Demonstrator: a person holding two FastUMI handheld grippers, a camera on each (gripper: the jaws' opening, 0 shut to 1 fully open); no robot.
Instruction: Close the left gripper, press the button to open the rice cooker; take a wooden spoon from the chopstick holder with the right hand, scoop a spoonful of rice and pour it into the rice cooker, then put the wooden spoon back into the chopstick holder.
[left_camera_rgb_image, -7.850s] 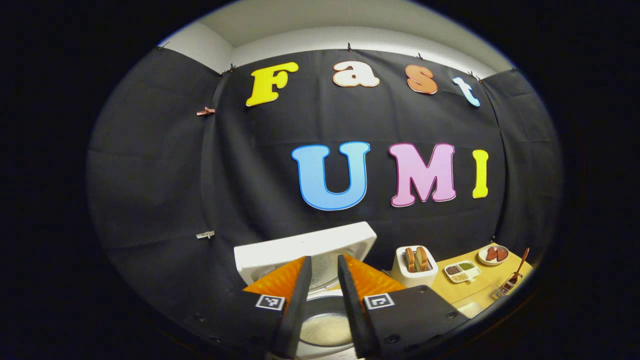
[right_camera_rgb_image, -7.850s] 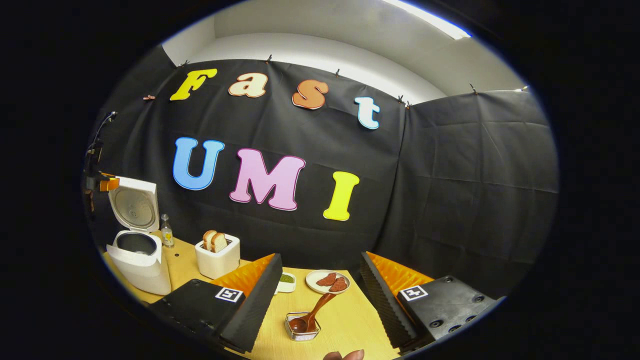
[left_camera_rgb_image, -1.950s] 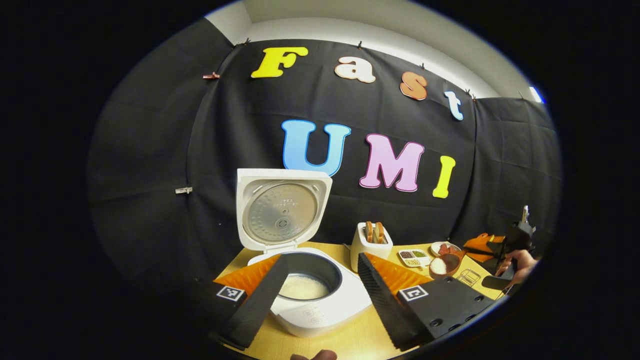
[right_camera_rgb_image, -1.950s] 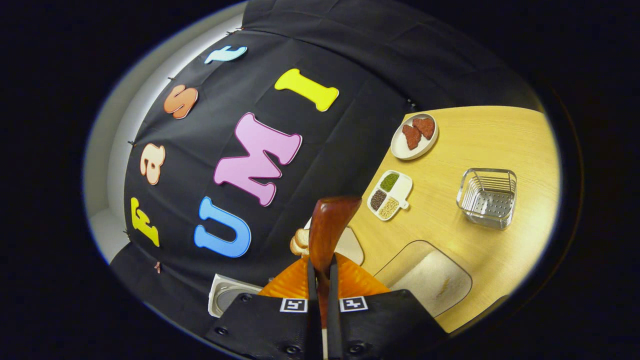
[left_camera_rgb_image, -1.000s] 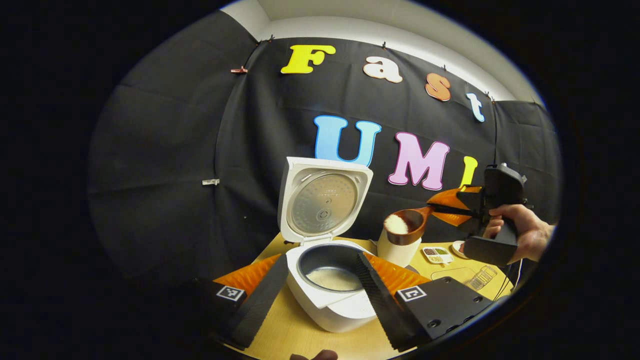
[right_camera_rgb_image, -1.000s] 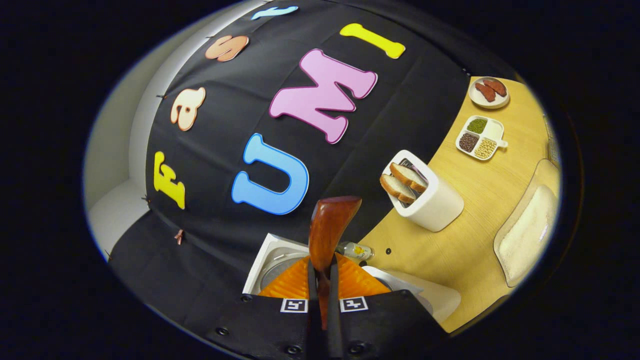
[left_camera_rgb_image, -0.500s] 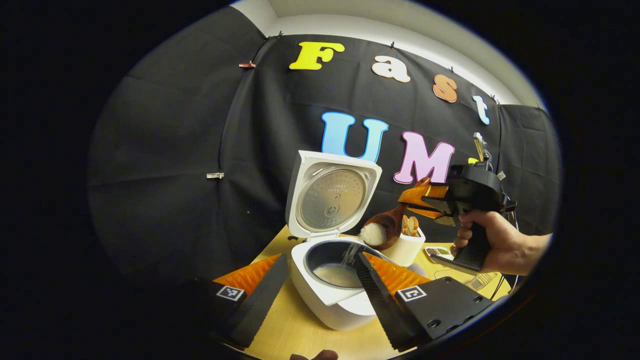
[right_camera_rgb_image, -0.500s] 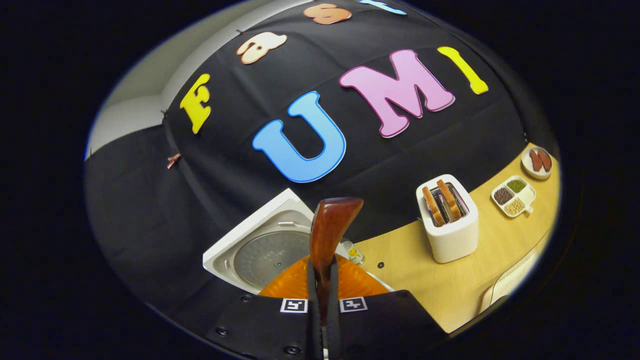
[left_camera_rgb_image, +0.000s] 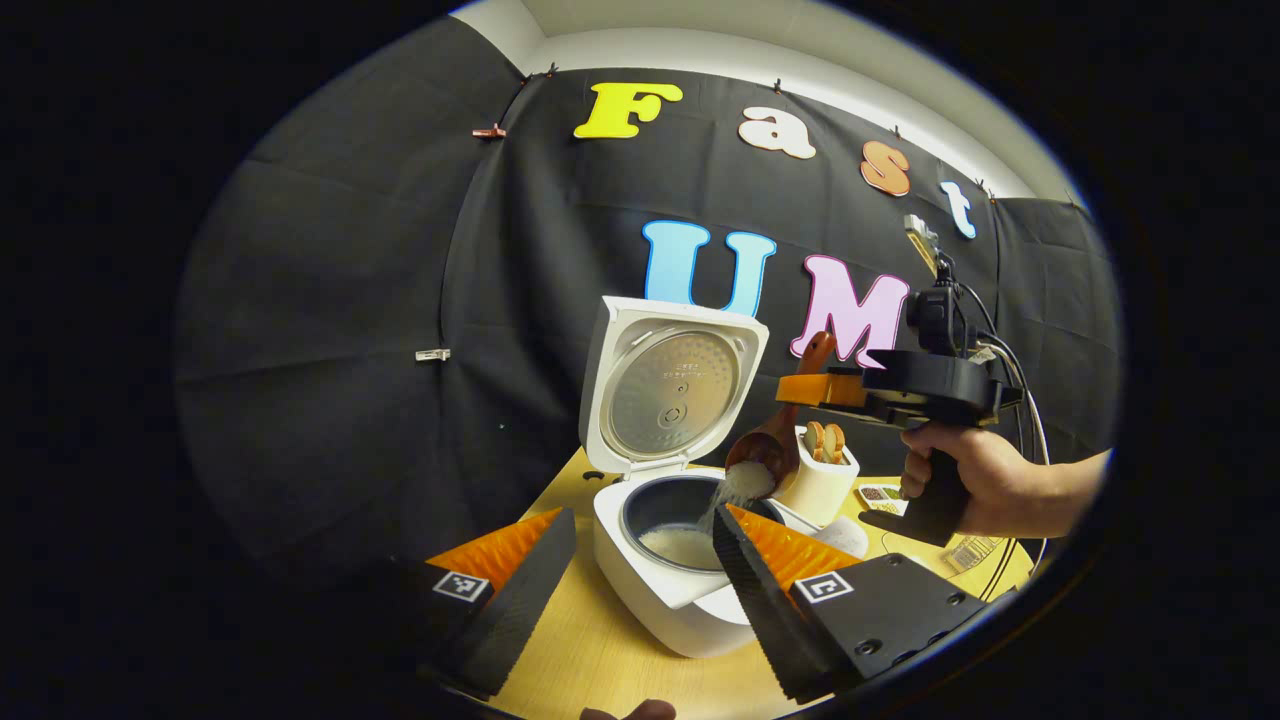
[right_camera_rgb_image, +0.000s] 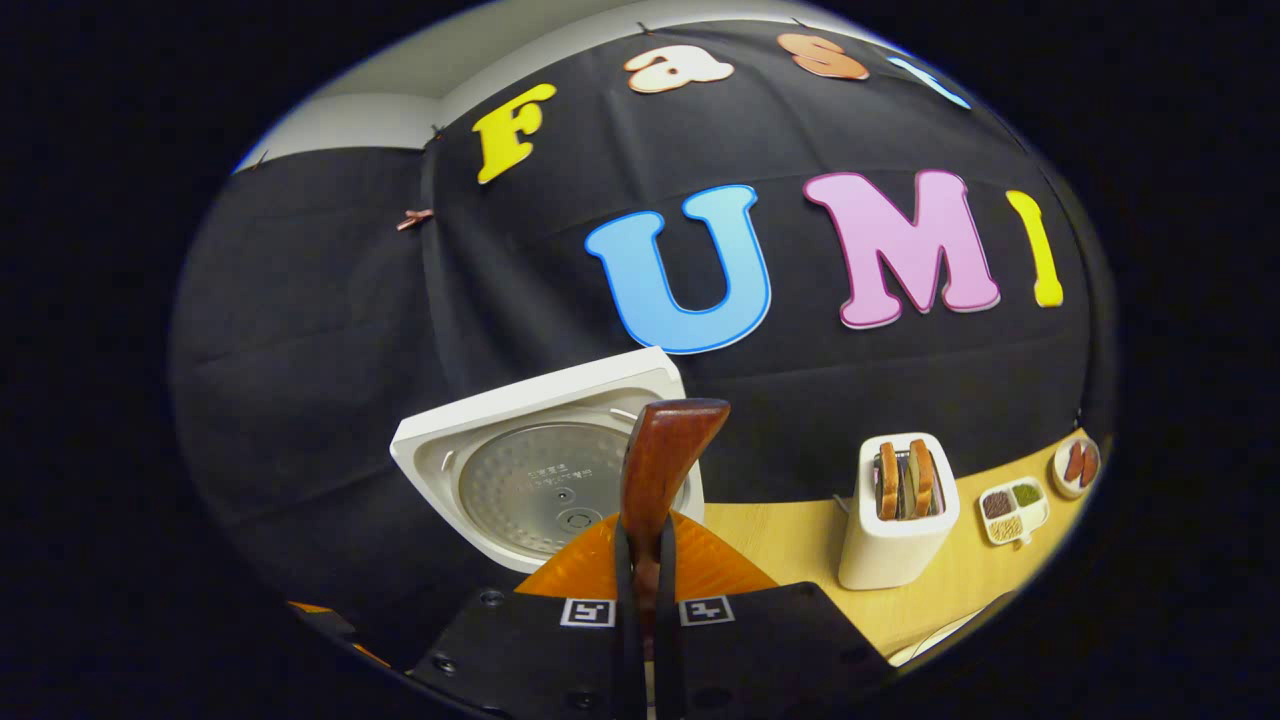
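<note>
In the left gripper view the rice cooker (left_camera_rgb_image: 668, 580) stands at lower centre on the desk (left_camera_rgb_image: 590, 660), its lid (left_camera_rgb_image: 672, 395) raised upright behind the pot. The left claw (left_camera_rgb_image: 640, 590) is spread wide at the bottom of the frame, holding nothing, one finger on either side of the cooker. Right of centre a hand (left_camera_rgb_image: 975, 480) holds the right claw (left_camera_rgb_image: 800, 390), clamped on the wooden spoon (left_camera_rgb_image: 765, 450); the bowl tips over the pot rim and rice (left_camera_rgb_image: 735, 490) spills down into the pot. A toaster (left_camera_rgb_image: 825, 475) with bread stands just behind the spoon. In the right gripper view the right claw (right_camera_rgb_image: 640, 560) pinches the spoon handle (right_camera_rgb_image: 660, 465) at bottom centre, the lid (right_camera_rgb_image: 540, 470) left of it and the toaster (right_camera_rgb_image: 900, 515) to the lower right.
</note>
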